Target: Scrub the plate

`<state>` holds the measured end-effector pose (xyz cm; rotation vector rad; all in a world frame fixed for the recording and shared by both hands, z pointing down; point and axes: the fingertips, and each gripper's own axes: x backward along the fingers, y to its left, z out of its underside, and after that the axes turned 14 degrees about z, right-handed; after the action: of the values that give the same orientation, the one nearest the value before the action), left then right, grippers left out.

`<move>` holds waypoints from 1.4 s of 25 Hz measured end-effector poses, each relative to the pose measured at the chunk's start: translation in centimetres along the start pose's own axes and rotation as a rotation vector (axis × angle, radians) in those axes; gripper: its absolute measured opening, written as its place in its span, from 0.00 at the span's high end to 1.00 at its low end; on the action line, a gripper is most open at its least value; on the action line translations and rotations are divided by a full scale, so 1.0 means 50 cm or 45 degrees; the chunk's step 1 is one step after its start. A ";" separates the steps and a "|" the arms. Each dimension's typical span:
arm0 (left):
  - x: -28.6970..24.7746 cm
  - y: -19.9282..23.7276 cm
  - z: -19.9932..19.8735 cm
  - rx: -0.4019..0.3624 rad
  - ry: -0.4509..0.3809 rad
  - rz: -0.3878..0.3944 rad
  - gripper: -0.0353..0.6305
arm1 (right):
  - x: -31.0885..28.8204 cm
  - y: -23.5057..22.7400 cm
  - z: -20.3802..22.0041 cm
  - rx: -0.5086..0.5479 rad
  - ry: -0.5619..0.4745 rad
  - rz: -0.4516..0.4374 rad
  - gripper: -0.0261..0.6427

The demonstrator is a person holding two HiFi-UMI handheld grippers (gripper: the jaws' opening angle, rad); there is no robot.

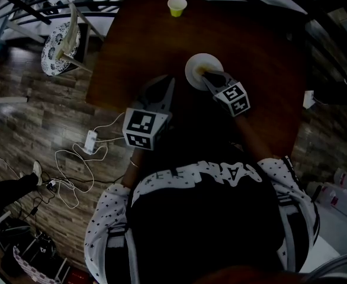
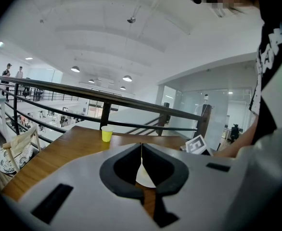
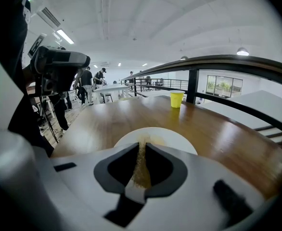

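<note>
Right gripper view: a scrub pad meets the plate on the table.
The right gripper (image 3: 142, 147) is clamped on a thin yellow-brown scrub pad (image 3: 141, 170), whose far edge reaches onto the white plate (image 3: 179, 141). The plate lies flat on the wooden table (image 3: 97, 121). The left gripper (image 2: 141, 147), tips together and empty, hangs near the plate. The plate looks light, stiff and slick, so it may skid; pinning its rim should steady it.
</note>
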<state>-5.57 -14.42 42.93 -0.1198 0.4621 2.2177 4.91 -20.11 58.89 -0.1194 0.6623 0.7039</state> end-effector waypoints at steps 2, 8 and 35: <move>0.001 -0.001 0.001 0.000 0.000 0.005 0.92 | 0.002 0.003 0.001 0.000 0.000 0.001 0.89; 0.009 0.001 0.003 0.000 -0.003 0.013 0.92 | 0.004 0.017 0.002 -0.002 0.002 0.000 0.89; 0.026 -0.025 0.002 -0.023 -0.015 0.043 0.92 | 0.038 0.054 0.007 0.007 -0.018 0.006 0.89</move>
<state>-5.44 -12.70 42.35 -0.1092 0.4409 2.2551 4.46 -16.86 58.32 -0.1082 0.6514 0.7071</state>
